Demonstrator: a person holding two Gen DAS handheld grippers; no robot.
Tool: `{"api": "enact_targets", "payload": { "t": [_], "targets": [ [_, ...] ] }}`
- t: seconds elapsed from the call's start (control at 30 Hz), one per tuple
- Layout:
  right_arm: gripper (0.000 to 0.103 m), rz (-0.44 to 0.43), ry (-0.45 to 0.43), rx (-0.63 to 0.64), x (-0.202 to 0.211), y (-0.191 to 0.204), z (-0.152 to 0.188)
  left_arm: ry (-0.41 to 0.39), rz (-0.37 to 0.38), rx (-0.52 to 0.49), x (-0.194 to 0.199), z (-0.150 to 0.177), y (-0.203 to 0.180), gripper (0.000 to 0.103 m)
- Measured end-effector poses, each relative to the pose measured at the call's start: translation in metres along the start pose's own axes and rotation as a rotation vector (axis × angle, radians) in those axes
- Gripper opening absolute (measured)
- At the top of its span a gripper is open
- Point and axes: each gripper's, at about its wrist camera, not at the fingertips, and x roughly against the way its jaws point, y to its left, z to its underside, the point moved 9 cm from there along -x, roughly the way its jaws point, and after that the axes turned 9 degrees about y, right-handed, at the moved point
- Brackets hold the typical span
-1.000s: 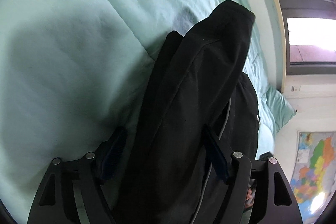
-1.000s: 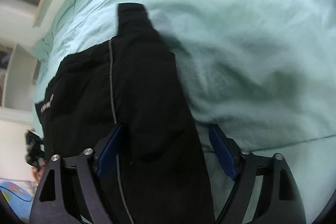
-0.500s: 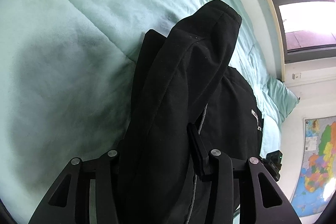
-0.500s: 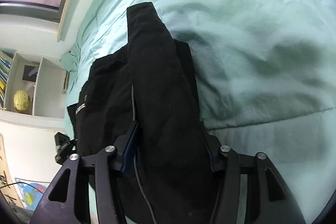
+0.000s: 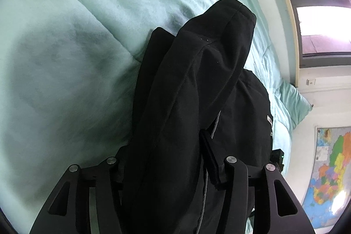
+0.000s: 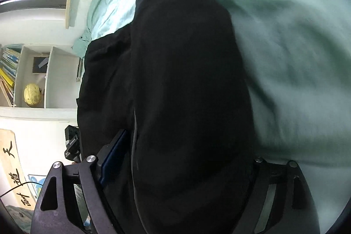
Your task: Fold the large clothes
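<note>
A large black garment (image 5: 197, 102) with a thin grey piping line lies on a mint-green quilt (image 5: 76, 47). My left gripper (image 5: 169, 150) is shut on a thick fold of the black garment and lifts it off the bed. My right gripper (image 6: 186, 146) is shut on another fold of the same garment (image 6: 182, 80), which fills the space between its jaws. The raised cloth hangs forward from both grippers, its far end still near the quilt (image 6: 285, 36). The cloth hides most of the fingers.
A window (image 5: 318, 14) and wall run along the far side of the bed. A coloured map (image 5: 329, 168) hangs on the wall. A white shelf unit (image 6: 33, 80) holds books and a yellow ball. A small black device (image 6: 71, 142) sits at the bed's edge.
Both grippers went from open around the garment to shut on it. They have since lifted the gathered cloth up off the quilt, and the right view has swung closer over it.
</note>
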Motion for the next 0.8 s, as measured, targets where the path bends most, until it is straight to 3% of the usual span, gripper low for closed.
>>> {"api": "enact_targets", "payload": {
  "t": [0.1,0.13,0.17,0.23,0.47,0.67,0.8],
  "targets": [
    [0.063,0.032,-0.020,0.058,0.009,0.011,0.008,-0.055,-0.062,-0.108,0.011,0.009,-0.022,0.035],
    [0.050,0.048,-0.030,0.083,0.015,0.017,0.014,-0.069,-0.057,-0.131,0.016,0.013,-0.030,0.031],
    [0.046,0.056,-0.044,0.099,0.021,0.024,0.020,-0.083,-0.039,-0.141,0.023,0.016,-0.038,0.030],
    [0.043,0.066,-0.072,0.127,0.031,0.039,0.031,-0.108,0.033,-0.165,0.040,0.028,-0.059,0.027],
    [0.041,0.074,-0.173,0.244,0.081,0.113,0.094,-0.156,0.096,-0.308,0.089,0.089,-0.133,0.026],
    [0.041,0.108,-0.259,0.290,0.137,0.155,0.173,-0.195,0.163,-0.390,0.141,0.154,-0.164,0.026],
    [0.041,0.136,-0.281,0.280,0.162,0.163,0.227,-0.171,0.175,-0.400,0.149,0.195,-0.169,0.026]
  ]
}}
